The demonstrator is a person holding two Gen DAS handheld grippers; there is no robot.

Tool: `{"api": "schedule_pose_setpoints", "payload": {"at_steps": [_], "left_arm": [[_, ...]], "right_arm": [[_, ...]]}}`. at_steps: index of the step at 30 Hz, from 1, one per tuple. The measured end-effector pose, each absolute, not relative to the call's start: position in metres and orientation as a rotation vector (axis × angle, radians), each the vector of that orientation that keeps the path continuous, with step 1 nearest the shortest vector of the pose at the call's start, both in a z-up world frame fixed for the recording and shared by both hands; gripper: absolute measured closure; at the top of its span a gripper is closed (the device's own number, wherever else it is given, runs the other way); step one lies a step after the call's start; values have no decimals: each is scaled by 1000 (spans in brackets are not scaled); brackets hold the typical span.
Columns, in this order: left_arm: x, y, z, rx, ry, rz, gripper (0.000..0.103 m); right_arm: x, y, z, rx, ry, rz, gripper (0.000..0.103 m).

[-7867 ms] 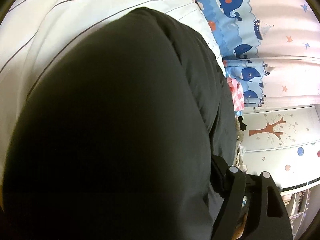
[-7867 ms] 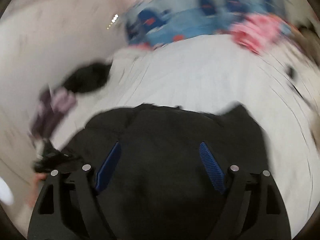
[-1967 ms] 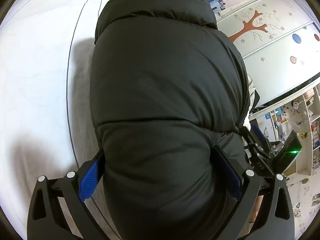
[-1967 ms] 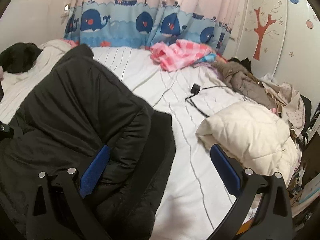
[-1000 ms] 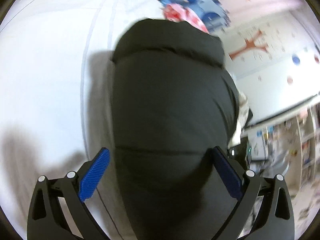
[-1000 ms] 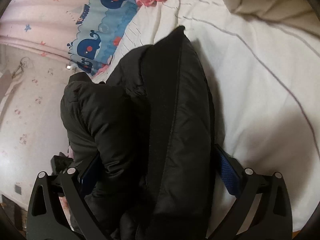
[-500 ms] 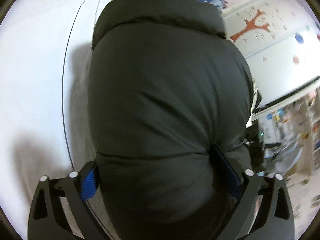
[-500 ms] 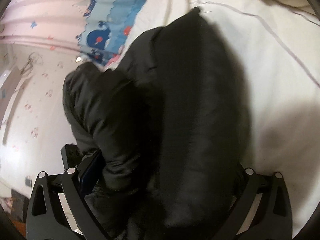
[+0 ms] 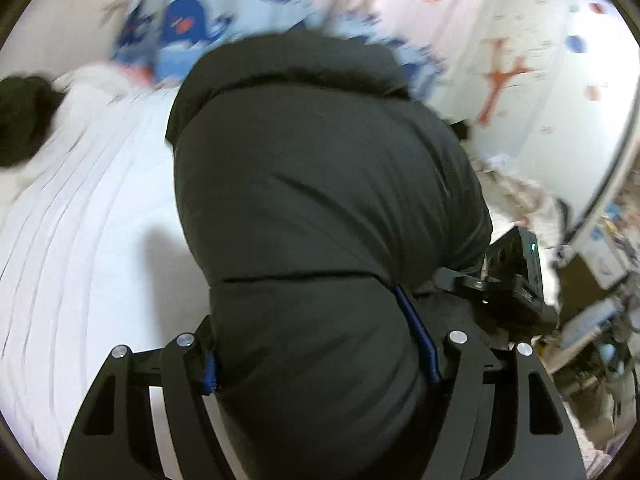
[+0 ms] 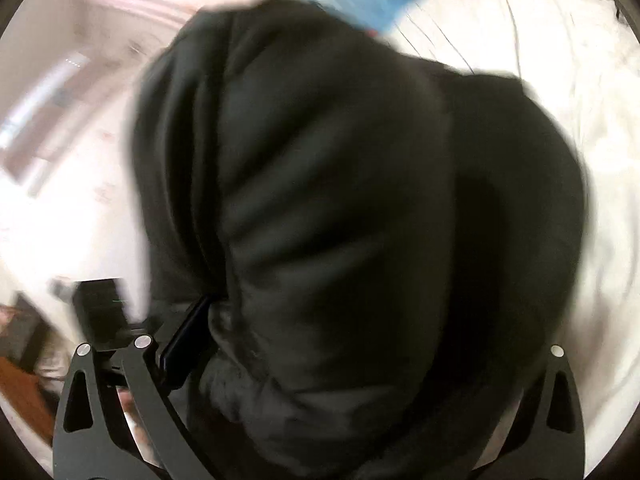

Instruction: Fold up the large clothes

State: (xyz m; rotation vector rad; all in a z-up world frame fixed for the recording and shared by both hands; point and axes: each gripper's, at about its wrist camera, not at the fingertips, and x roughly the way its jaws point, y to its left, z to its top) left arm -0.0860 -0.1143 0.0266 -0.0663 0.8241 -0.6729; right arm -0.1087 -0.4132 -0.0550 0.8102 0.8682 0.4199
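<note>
My right wrist view is mostly motion smear, and the black puffer jacket (image 10: 340, 208) swallows the right gripper's (image 10: 360, 356) far-side finger, so I can't say if that one's clamped. On the left gripper (image 9: 320, 344) both blue pads (image 9: 420, 336) are half buried in padding. The whale curtain (image 9: 192, 36) behind is streaky.

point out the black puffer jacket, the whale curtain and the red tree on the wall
black puffer jacket (image 9: 320, 200): left wrist view, its padded middle panel
whale curtain (image 9: 188, 20): left wrist view, on a dark blue whale
red tree decal (image 9: 498, 80): left wrist view, on its trunk
</note>
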Motion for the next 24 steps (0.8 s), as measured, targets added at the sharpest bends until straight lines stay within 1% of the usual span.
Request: {"api": "schedule_pose_setpoints", "payload": {"at_steps": [2,3,5,7,10,13,16,18,20,23,24], "left_arm": [[-64,-108,-23,-50,976,-574,24],[-55,-100,-43,-95,1008,-547,18],[-46,-86,-61,-197,1044,-557,14],[-47,-85,-60,-190,1024,-557,13],[-45,-84,-47,-141,999,-550,14],[-46,-92,-39,-146,991,-557,14],[-47,-95,-39,-145,988,-559,13],[-50,-96,-40,-149,991,-562,13],[-51,-95,-36,-151,995,-565,14],[-57,-90,-24,-164,951,-571,14],[-58,-86,-15,-165,909,-568,14]], "right_arm": [[-97,-408,-82,809,966,376,6],[-98,-410,-87,835,974,376,6],[-109,-415,-77,798,957,307,6],[-122,-422,-56,733,907,234,6],[-131,-422,-9,581,769,147,6],[-122,-399,37,466,644,210,6],[-97,-362,56,402,598,350,6],[-81,-349,53,405,608,429,6],[-51,-347,38,431,656,447,6],[-16,-367,-11,537,785,371,6],[-8,-370,-19,567,808,357,6]]}}
